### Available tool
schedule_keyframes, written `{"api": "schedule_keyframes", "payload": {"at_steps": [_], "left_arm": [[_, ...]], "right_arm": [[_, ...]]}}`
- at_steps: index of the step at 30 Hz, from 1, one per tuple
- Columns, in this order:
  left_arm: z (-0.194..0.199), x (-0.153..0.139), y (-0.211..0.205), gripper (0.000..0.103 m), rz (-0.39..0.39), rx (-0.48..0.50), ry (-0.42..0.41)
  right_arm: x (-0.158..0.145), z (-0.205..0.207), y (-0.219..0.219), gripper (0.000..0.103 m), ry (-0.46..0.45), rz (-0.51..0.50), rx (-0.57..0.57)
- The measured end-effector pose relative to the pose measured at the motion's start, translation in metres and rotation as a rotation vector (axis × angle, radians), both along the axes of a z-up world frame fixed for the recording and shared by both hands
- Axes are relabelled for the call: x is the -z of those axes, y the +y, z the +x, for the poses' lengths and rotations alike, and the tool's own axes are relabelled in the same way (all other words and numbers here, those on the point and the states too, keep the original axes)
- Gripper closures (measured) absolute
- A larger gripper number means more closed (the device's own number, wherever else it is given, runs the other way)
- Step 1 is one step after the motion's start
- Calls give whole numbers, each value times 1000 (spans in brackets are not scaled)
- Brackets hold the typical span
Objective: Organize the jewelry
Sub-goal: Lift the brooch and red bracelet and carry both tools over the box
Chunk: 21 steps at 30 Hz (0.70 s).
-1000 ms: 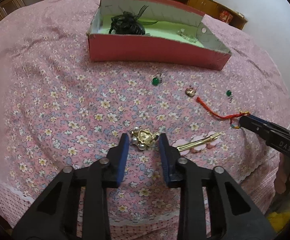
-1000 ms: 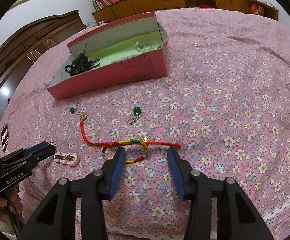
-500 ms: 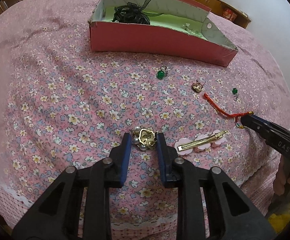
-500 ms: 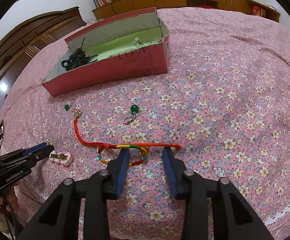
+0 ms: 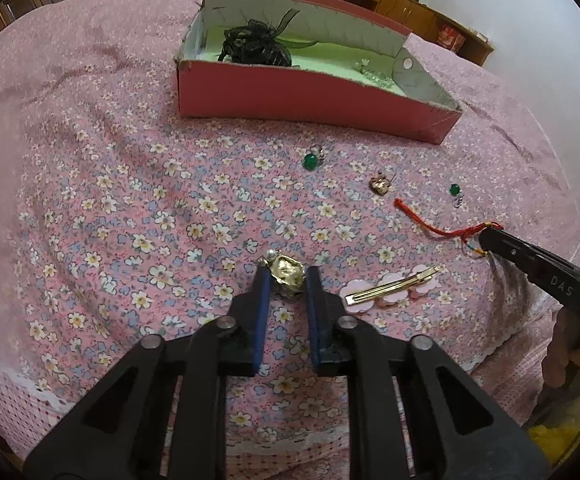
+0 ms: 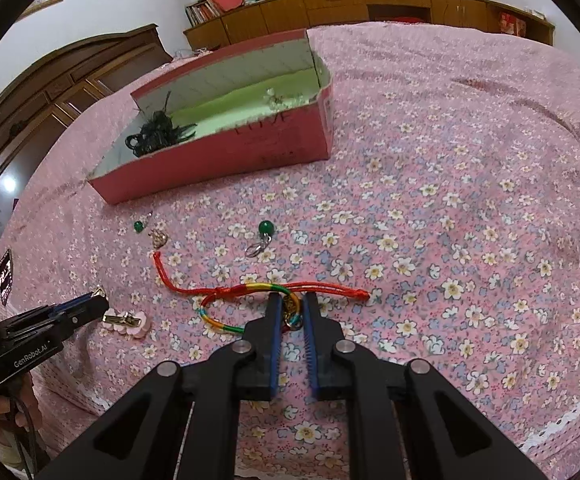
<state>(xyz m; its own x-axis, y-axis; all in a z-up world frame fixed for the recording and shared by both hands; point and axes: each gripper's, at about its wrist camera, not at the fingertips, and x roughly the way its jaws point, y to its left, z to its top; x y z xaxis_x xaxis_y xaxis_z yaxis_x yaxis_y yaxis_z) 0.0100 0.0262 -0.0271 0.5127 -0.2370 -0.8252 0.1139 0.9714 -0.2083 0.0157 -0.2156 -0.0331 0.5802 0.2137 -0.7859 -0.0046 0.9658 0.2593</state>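
A floral bedspread (image 5: 138,184) covered everything, with a pink cardboard box (image 5: 313,92) on it holding a black hair bow (image 5: 256,46). The left gripper (image 5: 286,276) pinched a crumpled gold brooch (image 5: 287,274) — a pink hairclip (image 5: 389,288) just beside. The right gripper (image 6: 290,304) had closed on a braided cord bracelet (image 6: 250,292); two green beads (image 6: 266,227) lay nearby.

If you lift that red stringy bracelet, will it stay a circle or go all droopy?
Probably droopy: the string bracelet lies in loose curves on the bedspread, so its tails would likely dangle. It looks thin and light. The right gripper is shut on one small part, so the rest may swing.
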Motion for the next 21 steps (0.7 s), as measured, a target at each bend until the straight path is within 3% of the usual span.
{"api": "schedule_keyframes", "payload": {"at_steps": [21], "left_arm": [[-9, -47, -4, 98, -9, 8, -162]], "right_arm": [[-41, -12, -1, 91, -178, 27, -6]]}}
